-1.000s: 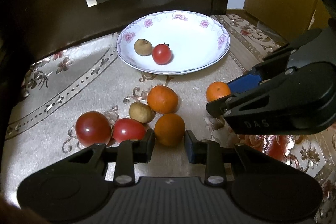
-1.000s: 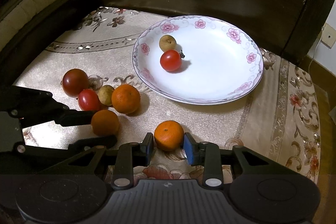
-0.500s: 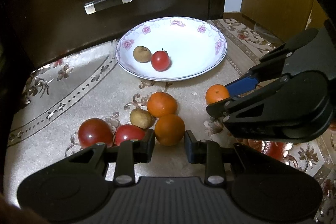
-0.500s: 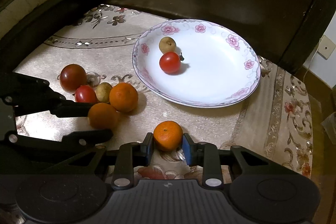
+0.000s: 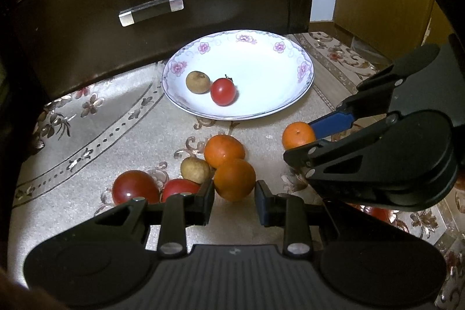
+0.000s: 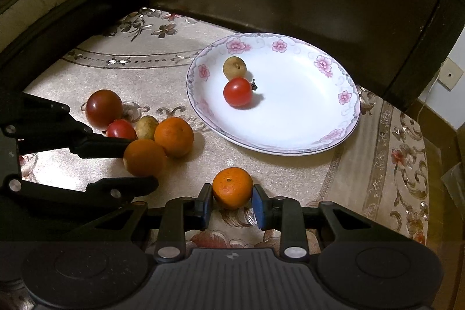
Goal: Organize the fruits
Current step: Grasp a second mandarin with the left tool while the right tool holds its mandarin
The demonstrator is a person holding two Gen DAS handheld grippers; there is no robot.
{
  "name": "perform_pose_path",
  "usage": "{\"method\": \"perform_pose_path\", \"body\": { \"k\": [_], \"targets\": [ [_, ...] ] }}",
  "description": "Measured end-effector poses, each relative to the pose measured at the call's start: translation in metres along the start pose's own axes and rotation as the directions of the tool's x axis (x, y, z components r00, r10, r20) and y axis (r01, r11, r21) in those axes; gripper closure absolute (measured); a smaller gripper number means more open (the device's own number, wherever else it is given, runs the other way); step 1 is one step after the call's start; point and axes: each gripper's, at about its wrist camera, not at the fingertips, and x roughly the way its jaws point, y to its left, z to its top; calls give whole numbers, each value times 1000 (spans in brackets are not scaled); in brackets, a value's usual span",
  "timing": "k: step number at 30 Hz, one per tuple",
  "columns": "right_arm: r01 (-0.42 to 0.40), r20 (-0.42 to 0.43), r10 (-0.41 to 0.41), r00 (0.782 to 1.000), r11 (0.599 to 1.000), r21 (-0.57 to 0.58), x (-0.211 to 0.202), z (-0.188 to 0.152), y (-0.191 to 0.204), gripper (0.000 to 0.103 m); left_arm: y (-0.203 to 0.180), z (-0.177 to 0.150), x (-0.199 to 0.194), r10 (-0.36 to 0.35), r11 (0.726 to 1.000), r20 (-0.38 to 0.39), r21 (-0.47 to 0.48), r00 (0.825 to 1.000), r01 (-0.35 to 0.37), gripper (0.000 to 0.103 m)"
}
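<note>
Your right gripper [image 6: 232, 205] straddles the lone small orange [image 6: 232, 188] at lower centre of the right wrist view. Its jaws sit close on both flanks of the fruit; whether the pads actually press it cannot be told. Your left gripper [image 5: 234, 195] is spread around the front orange [image 5: 234, 179] at lower centre of the left wrist view, with a visible gap on the right side, so it is open and not yet holding.

The plate [image 6: 334, 112] lies straight ahead of both grippers, toward the upper centre of each frame. The right gripper is the nearer one, with bare tabletop [image 6: 276, 164] between its orange and the plate rim.

The plate holds one small red tomato [image 6: 237, 92] and one brown round fruit [image 6: 234, 67], touching or nearly so, left of its centre. The right part of the plate is free.

Off the plate, left of centre in the right wrist view, a second orange [image 6: 173, 137], a brown fruit [image 6: 146, 127], a small tomato [image 6: 120, 129] and a dark tomato [image 6: 103, 108] cluster together.
</note>
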Motion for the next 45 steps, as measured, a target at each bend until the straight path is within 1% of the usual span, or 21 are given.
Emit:
{"method": "perform_pose_path", "body": {
  "k": [16, 23, 33, 37, 45],
  "targets": [
    [5, 6, -5, 1000, 1000, -1, -1, 0, 1, 78, 0, 0, -1, 1, 1000, 3, -1, 1000, -1, 67],
    [3, 18, -3, 1000, 1000, 9, -4, 2, -1, 78, 2, 3, -3, 0, 1000, 18, -10, 1000, 0, 67],
    [4, 48, -5, 999, 999, 34, -9, 8, -4, 78, 5, 11, -6, 7, 1000, 51, -20, 999, -6, 67],
    [-17, 41, 14, 999, 997, 74, -7, 10, -9, 78, 9, 18, -5, 21, 999, 63, -34, 998, -19, 68],
    [-20, 54, 14, 998, 995, 100, -11, 11, -11, 78, 9, 21, -8, 14, 999, 79, -45, 997, -10, 68]
  ]
}}
